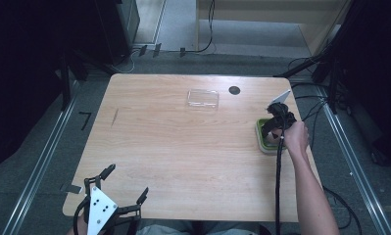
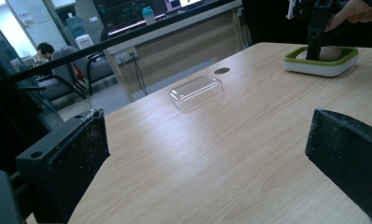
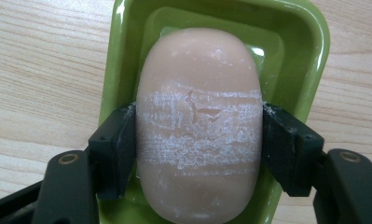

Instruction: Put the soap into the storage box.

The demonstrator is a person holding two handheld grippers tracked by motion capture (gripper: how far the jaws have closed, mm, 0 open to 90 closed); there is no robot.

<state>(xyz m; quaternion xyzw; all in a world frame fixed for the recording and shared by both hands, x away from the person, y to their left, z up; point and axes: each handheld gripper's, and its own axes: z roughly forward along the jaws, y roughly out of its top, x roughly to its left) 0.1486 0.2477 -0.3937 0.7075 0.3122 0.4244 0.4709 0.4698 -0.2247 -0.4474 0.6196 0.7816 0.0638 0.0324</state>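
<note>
A: Right gripper view: we see the right gripper (image 3: 198, 140) clamped on the bar of soap (image 3: 198, 126), one black jaw pressed to each long side. White scuffed bands cross the soap between the jaws.

B: Under and around the soap we see the green soap dish (image 3: 314, 56), its rim showing beyond both jaws and ahead of them. The soap seems to lie in the dish; whether it is lifted off it, we cannot tell.

A: Outward from there, the dish stands on the wooden table (image 1: 183, 147) near its right edge. Well apart from that claw we see a clear plastic lid (image 1: 203, 98) and a dark round spot (image 1: 234, 90).

B: At the near left corner we find the left gripper (image 1: 126, 185), its jaws spread wide over bare wood, holding nothing.
</note>
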